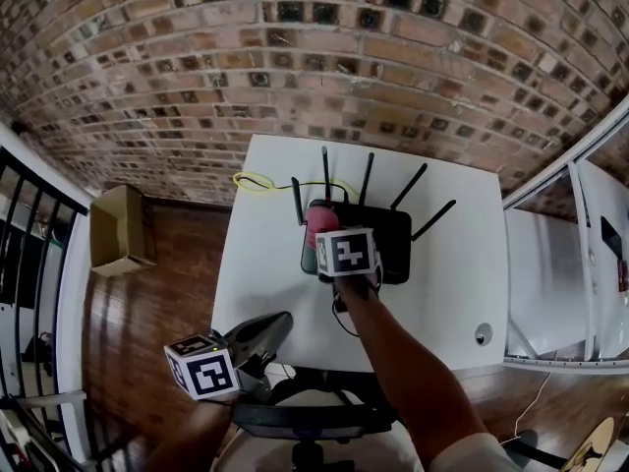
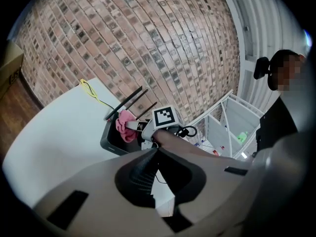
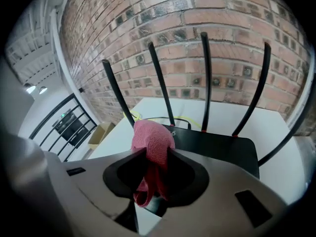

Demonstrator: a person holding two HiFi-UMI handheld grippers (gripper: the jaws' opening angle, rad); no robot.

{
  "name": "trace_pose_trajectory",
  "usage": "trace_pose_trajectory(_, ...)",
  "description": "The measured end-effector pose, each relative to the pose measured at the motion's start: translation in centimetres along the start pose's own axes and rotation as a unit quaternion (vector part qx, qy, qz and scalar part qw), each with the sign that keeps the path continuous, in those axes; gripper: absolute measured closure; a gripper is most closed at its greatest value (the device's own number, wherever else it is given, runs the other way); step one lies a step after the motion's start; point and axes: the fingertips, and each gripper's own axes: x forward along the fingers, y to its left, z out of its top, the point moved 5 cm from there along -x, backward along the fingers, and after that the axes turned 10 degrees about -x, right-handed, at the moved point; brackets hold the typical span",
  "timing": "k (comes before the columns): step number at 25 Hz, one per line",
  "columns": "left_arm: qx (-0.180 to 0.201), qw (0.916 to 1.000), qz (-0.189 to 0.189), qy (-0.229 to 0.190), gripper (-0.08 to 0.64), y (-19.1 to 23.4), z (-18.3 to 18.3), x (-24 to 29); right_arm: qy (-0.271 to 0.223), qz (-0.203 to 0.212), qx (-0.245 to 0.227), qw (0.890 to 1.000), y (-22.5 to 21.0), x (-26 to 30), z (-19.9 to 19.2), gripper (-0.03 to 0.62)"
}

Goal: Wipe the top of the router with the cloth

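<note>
brick wall (image 1: 295, 57) fills the top of the head view, and below it a white table (image 1: 256, 283) sits at the centre of the frame. the black router (image 1: 395, 244) lies on the table just right of centre, with its four antennas (image 1: 366, 177) standing up along its far side.

your right gripper (image 3: 152, 156) has its fingers drawn in narrow on the pink cloth (image 3: 150, 139). the cloth bunches above the tips and hangs in a loop between them. in the head view the cloth sits over the left end of the router's top, just ahead of your gripper's marker cube. no view shows clearly whether it is pressed flat against the top.

your left gripper (image 1: 280, 323) is at the lower left of the head view, over the table's near edge and well apart from the router. its fingers are together with nothing between them.

a yellow cable (image 1: 254, 180) loops at the table's upper left corner. a cardboard box (image 1: 120, 229) stands on the wooden floor (image 1: 147, 323) at the left of the frame.
</note>
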Motion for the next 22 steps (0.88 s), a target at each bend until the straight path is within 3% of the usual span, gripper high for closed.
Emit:
trace_pose_trajectory(3, 0.002, 0.9999, -0.010, -0.006, 0.532, 0.1, 0.2, -0.4, -0.005, 0.009, 0.000, 1.000, 1.2, 0.7, 0.4, 0.460)
trace_pose_trajectory(9, -0.007, 1.0000, 0.005, 0.001, 0.532, 0.8, 0.2, -1.4, 0.014, 0.007, -0.029, 0.999, 2.1, 2.2, 0.2, 0.460)
trace_pose_trajectory(14, -0.002, 0.9999, -0.011, -0.009, 0.532, 0.6, 0.5, -1.1, 0.031, 0.003, -0.044, 0.999, 2.0, 3.0, -0.4, 0.460)
trace_pose_trajectory(22, -0.001, 1.0000, -0.001, -0.009, 0.532, 0.0, -0.1, -0.4, 0.041, 0.012, -0.043, 0.998, 1.1, 2.8, -0.7, 0.460)
